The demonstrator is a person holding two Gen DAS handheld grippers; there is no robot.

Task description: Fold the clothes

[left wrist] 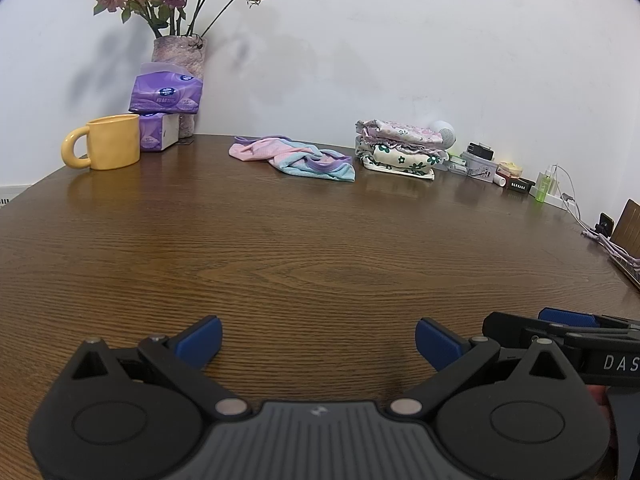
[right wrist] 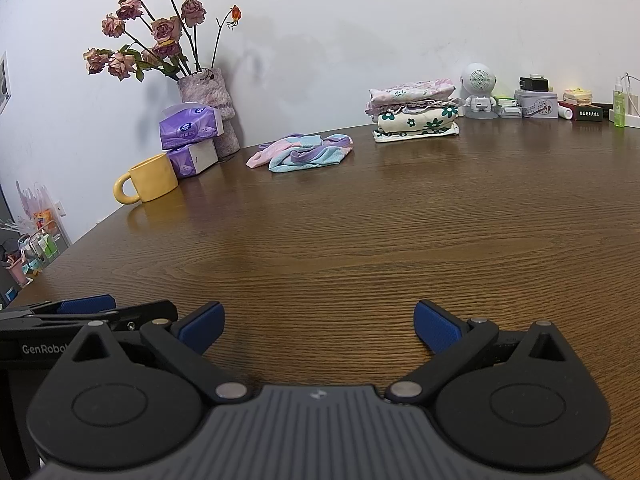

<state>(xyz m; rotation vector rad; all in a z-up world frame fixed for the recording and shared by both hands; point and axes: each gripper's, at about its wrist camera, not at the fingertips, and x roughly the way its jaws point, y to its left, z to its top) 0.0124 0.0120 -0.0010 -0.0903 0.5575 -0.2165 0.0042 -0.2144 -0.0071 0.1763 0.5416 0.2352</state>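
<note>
A crumpled pink, blue and purple garment (left wrist: pixel 294 157) (right wrist: pixel 302 152) lies unfolded near the far edge of the brown wooden table (left wrist: pixel 304 248) (right wrist: pixel 360 232). Just to its right stands a stack of folded floral clothes (left wrist: pixel 400 148) (right wrist: pixel 414 110). My left gripper (left wrist: pixel 318 342) hovers open over the near part of the table with nothing between its blue pads. My right gripper (right wrist: pixel 318 326) is open too, side by side with the left one, far from the garment. In each wrist view, the other gripper shows at the frame's edge.
A yellow mug (left wrist: pixel 106 142) (right wrist: pixel 150 178), purple tissue packs (left wrist: pixel 166 96) (right wrist: pixel 192 122) and a vase of dried roses (left wrist: pixel 180 52) (right wrist: pixel 206 88) stand at the back left. A white speaker (right wrist: pixel 478 88), small boxes, a green bottle (right wrist: pixel 619 106) and cables line the back right.
</note>
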